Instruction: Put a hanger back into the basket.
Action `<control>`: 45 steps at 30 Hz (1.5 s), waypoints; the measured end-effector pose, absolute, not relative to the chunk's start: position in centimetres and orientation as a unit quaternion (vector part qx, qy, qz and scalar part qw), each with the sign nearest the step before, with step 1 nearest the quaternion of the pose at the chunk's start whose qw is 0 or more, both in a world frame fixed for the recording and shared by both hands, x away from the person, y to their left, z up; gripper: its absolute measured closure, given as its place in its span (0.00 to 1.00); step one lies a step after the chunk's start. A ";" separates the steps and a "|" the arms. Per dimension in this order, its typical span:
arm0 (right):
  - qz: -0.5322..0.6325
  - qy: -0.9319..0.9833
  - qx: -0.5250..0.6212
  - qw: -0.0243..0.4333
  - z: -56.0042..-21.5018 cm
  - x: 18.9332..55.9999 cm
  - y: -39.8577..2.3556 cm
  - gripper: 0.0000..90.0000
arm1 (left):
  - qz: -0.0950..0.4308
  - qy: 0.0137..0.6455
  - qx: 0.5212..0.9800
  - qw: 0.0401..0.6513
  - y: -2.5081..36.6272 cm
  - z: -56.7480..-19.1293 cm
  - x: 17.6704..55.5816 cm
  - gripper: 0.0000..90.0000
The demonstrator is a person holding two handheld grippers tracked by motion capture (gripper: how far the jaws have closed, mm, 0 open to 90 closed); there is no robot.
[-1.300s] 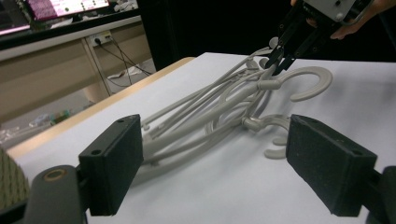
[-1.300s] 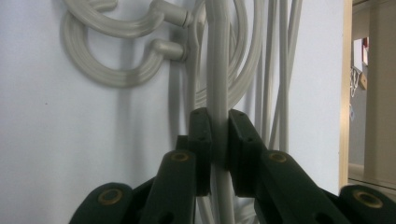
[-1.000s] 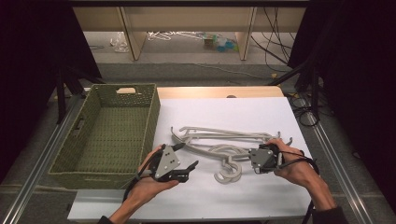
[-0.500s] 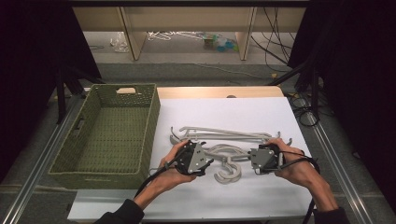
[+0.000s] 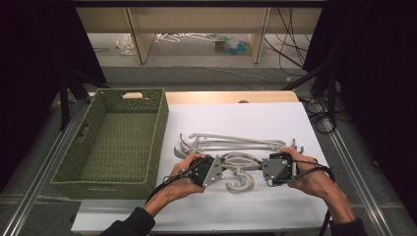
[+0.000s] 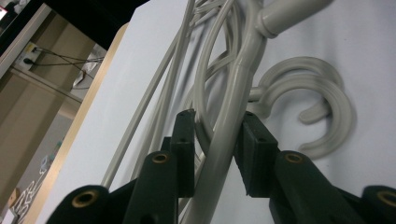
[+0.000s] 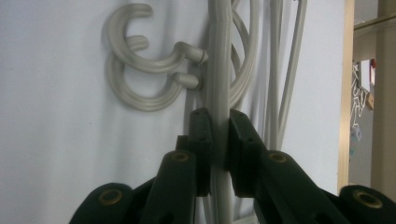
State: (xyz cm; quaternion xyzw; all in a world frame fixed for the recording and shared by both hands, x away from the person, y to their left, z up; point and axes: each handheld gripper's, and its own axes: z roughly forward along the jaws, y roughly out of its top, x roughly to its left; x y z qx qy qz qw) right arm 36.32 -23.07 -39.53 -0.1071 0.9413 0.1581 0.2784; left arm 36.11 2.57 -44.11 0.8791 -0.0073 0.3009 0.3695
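Several grey plastic hangers [image 5: 236, 143] lie stacked on the white table top [image 5: 246, 115], their hooks [image 5: 241, 181] pointing toward me. My left gripper [image 5: 222, 167] reaches in from the left; its jaws have just been closing and now clamp the top hanger's arm [image 6: 236, 93], with a thin loop of another hanger squeezed in beside it. From the right, my right gripper [image 5: 262, 168] is shut on the same hanger's other arm [image 7: 219, 70]. In the left gripper view the gripper [image 6: 215, 135] points past the double hooks [image 6: 317, 116]; in the right gripper view the gripper [image 7: 219, 135] has the hooks [image 7: 144, 79] to its left.
A green woven basket [image 5: 160, 132] stands empty to the left of the table top, close to my left hand. Bare white surface lies behind and in front of the hangers. Cables [image 5: 314, 105] hang off the right edge. Shelving and clutter sit on the floor beyond.
My left hand has slid right from the table's front left onto the hangers, and its jaws have closed on a hanger arm. The right hand has stayed in place, still gripping.
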 end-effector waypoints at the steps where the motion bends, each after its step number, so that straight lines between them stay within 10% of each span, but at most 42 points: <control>1: 0.158 0.941 -0.107 0.278 -39.5 36.3 -23.1 0.90 | 0.301 -0.007 0.879 0.369 2.6 -44.1 36.1 0.79; 10: 0.196 0.922 -0.083 0.323 -37.8 36.7 -23.9 0.76 | 0.299 -0.032 0.883 0.361 2.4 -41.5 35.3 0.88; 23: 0.305 0.879 0.083 0.357 -34.7 35.1 -25.3 0.46 | 0.227 0.121 0.869 0.423 5.2 -37.2 36.1 0.88; 36: 0.355 0.885 0.155 0.259 -38.8 32.7 -24.6 0.39 | 0.141 0.263 0.812 0.501 12.1 -31.1 35.5 0.88; 45: 0.357 0.889 0.165 0.233 -41.0 31.5 -24.8 0.39 | 0.207 0.312 0.780 0.501 19.3 -27.3 36.5 0.88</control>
